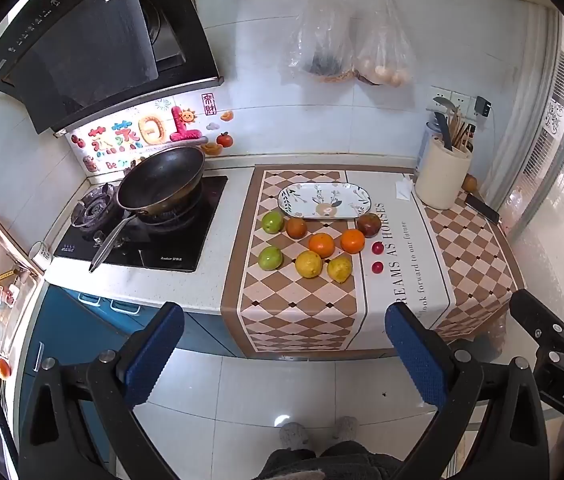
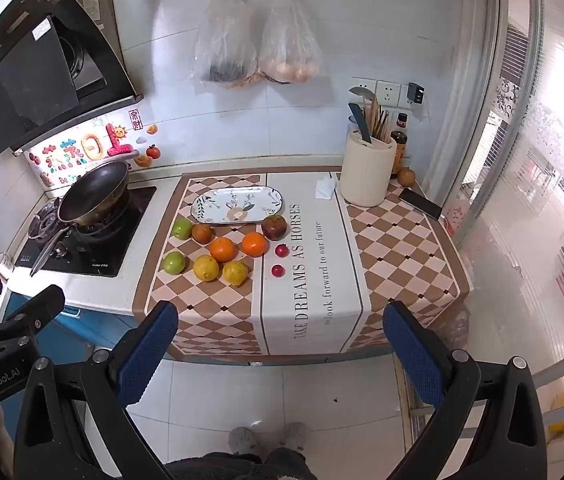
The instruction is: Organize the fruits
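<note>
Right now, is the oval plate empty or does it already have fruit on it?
Empty. The plate shows only its painted leaf pattern; all the fruit, such as the nearest orange, lies on the cloth in front of it.

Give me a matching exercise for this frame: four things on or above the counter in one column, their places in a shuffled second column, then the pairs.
Things:
1. oval plate
2. wok
3. utensil holder
4. plastic bags

Places:
A. hanging from the wall rail
B. on the stove burner
C. on the checked cloth, just behind the fruit
D. at the counter's far right end, near the phone

Pairs: 1-C, 2-B, 3-D, 4-A
</note>
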`<action>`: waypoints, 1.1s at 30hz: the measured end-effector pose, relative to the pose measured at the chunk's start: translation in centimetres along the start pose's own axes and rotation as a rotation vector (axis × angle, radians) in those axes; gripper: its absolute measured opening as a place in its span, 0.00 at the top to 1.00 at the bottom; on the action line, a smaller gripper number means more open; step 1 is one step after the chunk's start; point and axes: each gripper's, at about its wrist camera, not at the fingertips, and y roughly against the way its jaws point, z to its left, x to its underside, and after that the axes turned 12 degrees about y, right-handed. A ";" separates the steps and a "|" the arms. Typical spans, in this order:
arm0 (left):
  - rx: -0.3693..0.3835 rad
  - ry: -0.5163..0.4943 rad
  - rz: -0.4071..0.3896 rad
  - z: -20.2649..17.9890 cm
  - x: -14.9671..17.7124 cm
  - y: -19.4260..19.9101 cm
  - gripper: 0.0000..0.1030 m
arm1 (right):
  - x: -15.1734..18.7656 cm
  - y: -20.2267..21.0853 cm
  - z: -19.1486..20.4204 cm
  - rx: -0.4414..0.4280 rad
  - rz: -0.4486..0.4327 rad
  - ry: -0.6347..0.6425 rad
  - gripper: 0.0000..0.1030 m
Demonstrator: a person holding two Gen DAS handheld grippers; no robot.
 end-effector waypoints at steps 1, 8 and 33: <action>0.000 0.000 0.000 0.0 0.0 0.0 0.00 | 0.0 0.0 0.0 0.000 -0.005 -0.001 0.00; -0.007 -0.003 0.003 0.0 0.0 0.0 0.00 | -0.1 0.2 0.0 0.000 -0.002 -0.002 0.00; 0.001 0.003 -0.008 -1.1 -0.5 0.5 0.00 | 0.3 0.9 -0.2 0.003 -0.008 -0.004 0.00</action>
